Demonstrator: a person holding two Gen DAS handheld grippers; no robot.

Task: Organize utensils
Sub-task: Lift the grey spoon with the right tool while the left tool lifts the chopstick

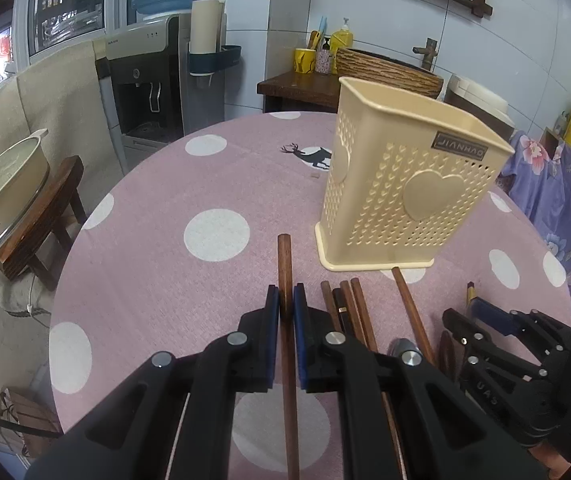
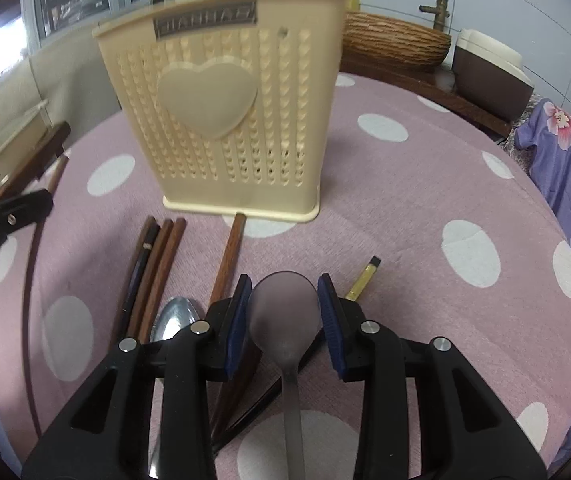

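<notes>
cream plastic utensil holder, pierced with small hearts, stands upright on a round table under a pink cloth with white dots. in the left wrist view, the left gripper is clenched on a brown wooden chopstick, its tip reaching toward the holder's near left corner and stopping short of the base. more chopsticks lie in a loose bundle in front of the holder, one single stick angled up to its base. the right gripper enters low, to the right of the holder.

in the right wrist view, the holder fills the upper middle. in front of it, the right gripper frames the bowl of a grey spoon; no earlier moment is at hand, and whether the blue pads press on the bowl cannot be told. a shiny metal spoon lies left of it, three chopsticks further left, all before the holder's base. a yellow-tipped stick lies to the front right of the holder.
</notes>
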